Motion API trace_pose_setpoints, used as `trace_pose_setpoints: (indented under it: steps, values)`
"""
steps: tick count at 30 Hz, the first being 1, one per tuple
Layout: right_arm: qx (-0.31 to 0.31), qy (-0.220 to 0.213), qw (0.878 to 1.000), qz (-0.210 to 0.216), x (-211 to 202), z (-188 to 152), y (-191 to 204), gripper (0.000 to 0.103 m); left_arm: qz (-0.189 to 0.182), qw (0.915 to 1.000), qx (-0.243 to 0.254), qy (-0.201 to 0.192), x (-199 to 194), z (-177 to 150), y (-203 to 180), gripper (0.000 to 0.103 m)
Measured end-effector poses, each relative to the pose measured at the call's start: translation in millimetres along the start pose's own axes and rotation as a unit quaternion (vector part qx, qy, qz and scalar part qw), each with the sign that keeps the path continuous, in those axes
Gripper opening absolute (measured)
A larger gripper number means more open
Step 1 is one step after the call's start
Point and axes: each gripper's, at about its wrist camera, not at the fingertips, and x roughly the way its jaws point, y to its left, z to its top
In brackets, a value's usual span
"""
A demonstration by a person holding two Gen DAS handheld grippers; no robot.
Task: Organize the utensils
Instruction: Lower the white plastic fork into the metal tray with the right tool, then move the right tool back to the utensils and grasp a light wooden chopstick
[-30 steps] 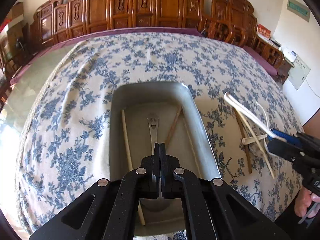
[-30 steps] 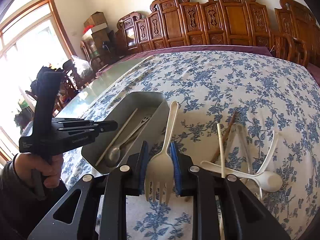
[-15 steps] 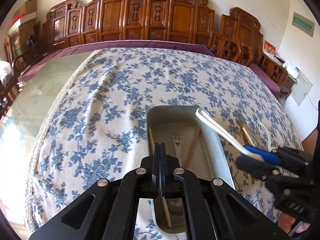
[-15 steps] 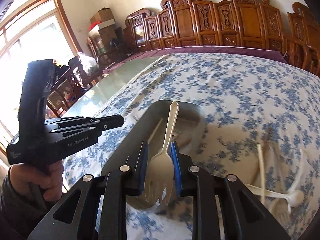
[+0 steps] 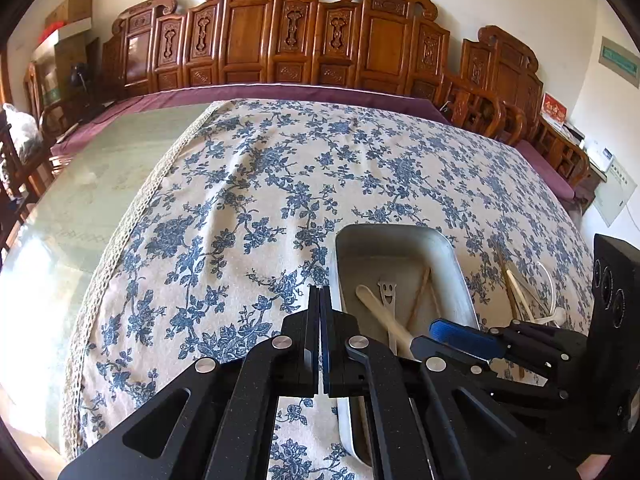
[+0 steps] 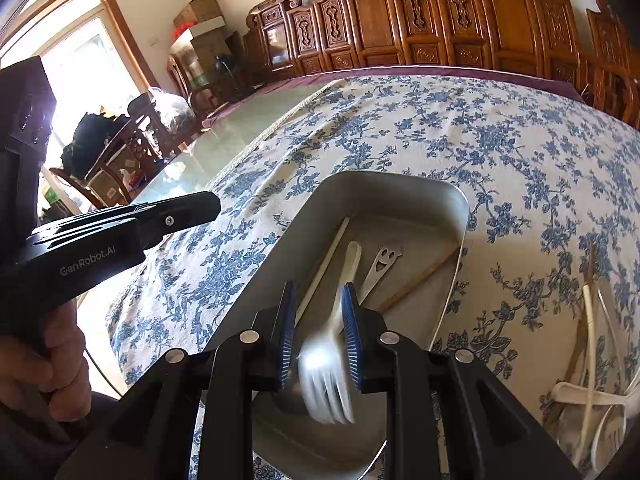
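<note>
Over tray (image 6: pixel 460 204): R tool (image 6: pixel 318 336), tilted down

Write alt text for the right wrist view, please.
The right gripper holds a white plastic fork, tines toward the camera and blurred, over a metal tray already holding utensils on a blue floral tablecloth. The left gripper hovers at left; more utensils lie at right.

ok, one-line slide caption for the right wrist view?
Right gripper holds a white plastic fork over the metal tray, where other utensils already lie.
</note>
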Motion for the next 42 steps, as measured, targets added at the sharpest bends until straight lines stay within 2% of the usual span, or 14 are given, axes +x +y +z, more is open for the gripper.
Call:
trace_pose_setpoints:
  steps: [5,11,19,22,24,26,30,34,42]
  values:
    - [-0.004,-0.01,1.0,0.001,-18,-1,-5,0.026,-0.005,1.0,0.006,0.0,0,-1,-6,0.0]
    - [-0.019,-0.033,0.999,-0.029,-69,-11,-26,0.026,-0.017,0.9997,0.016,-0.002,-3,-3,-20,0.0]
    - [-0.027,-0.034,0.992,-0.122,-128,-50,-76,0.026,-0.043,0.9983,0.04,0.0,-6,-8,-52,0.0]
    - [-0.014,-0.026,0.989,-0.142,-136,-64,-96,0.026,-0.051,0.9975,0.05,-0.002,-9,-11,-65,0.011]
    - [-0.005,-0.021,0.989,-0.148,-138,-72,-106,0.026,-0.056,0.9968,0.056,-0.004,-12,-13,-74,0.023]
    - [-0.001,-0.017,0.988,-0.151,-136,-78,-110,0.026,-0.06,0.9962,0.063,-0.003,-13,-15,-82,0.03]
    - [-0.004,0.001,0.988,-0.155,-125,-92,-112,0.026,-0.065,0.9945,0.082,-0.004,-15,-20,-100,0.038]
    - [-0.002,0.019,0.987,-0.157,-113,-100,-113,0.025,-0.07,0.9929,0.097,-0.002,-16,-24,-113,0.039]
    - [-0.025,0.052,0.979,-0.193,-92,-107,-116,0.024,-0.078,0.9896,0.121,0.003,-16,-33,-134,0.04]
